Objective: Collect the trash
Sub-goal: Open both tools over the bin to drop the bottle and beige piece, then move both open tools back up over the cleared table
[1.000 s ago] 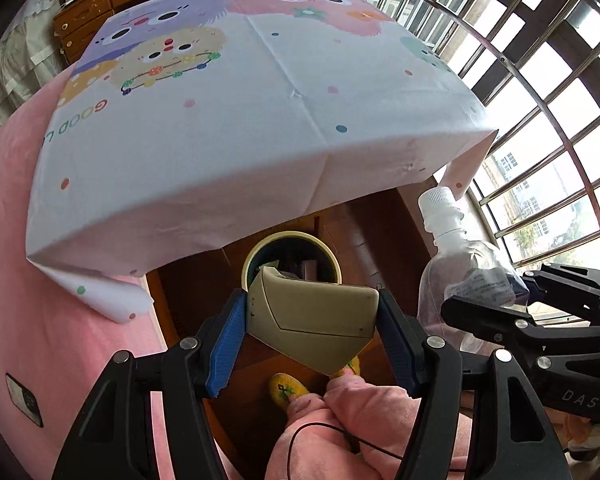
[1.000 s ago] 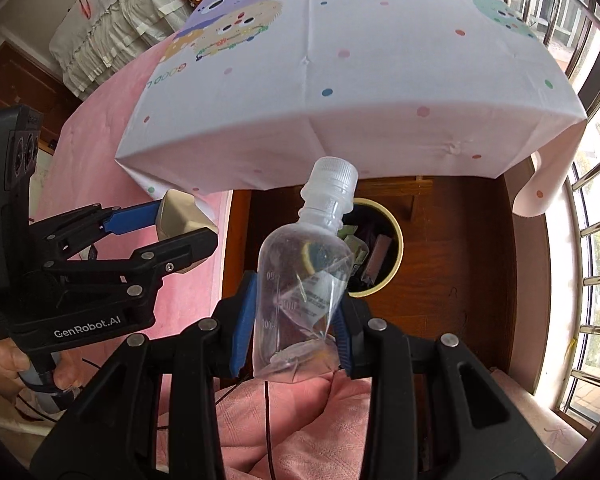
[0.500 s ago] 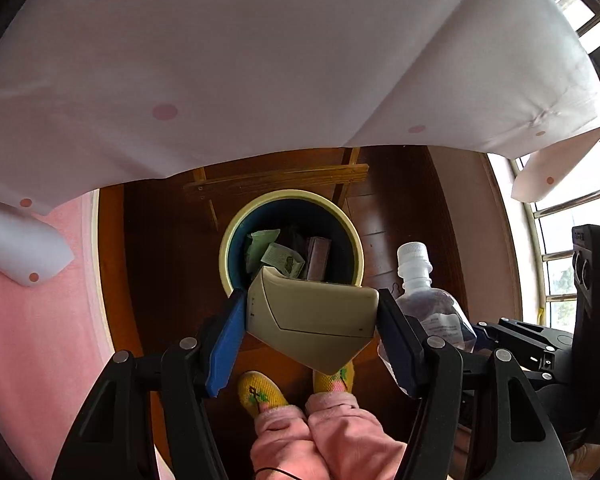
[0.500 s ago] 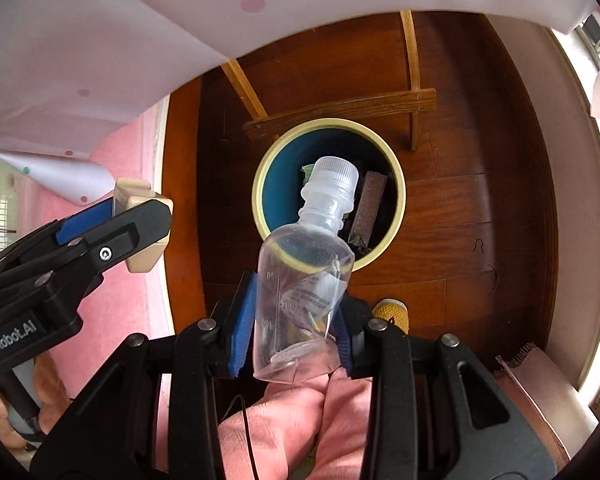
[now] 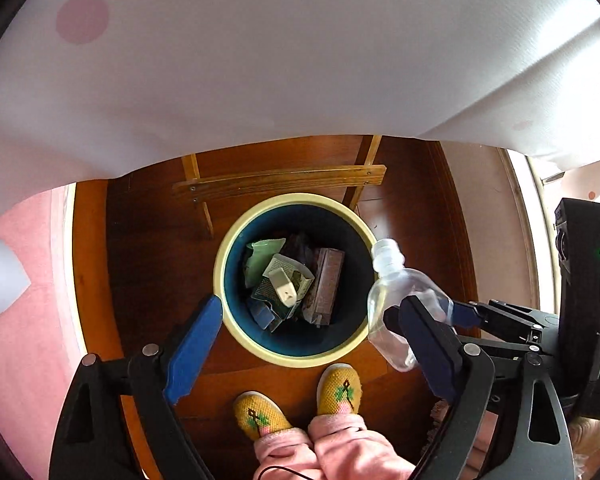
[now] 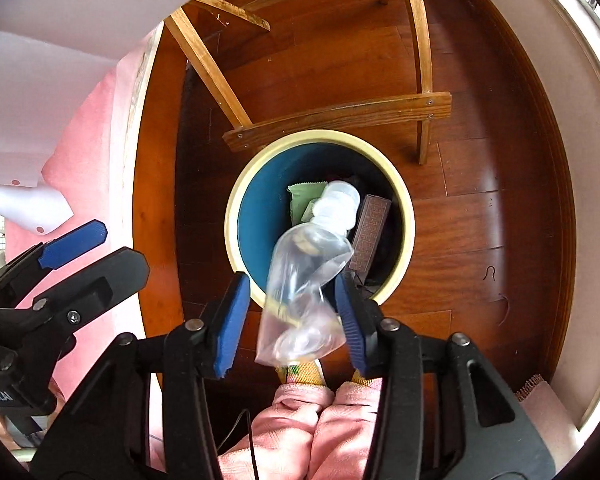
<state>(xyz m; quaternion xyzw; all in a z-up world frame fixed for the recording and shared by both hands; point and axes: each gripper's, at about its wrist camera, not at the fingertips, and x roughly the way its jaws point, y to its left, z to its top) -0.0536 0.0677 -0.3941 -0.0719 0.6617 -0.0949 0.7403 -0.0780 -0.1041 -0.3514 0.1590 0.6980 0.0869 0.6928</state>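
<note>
bottle: clear crumpled plastic, white cap, blurred | right claw: pads apart around it, grip unclear | left claw: wide, empty | bin: round, cream rim, paper trash inside

We are seeing the bin mouth lying open from above; the wooden crossbar is crowding its far rim.

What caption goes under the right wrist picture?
Clear plastic bottle tipping from the open right hand-held gripper toward the trash bin below.
</note>
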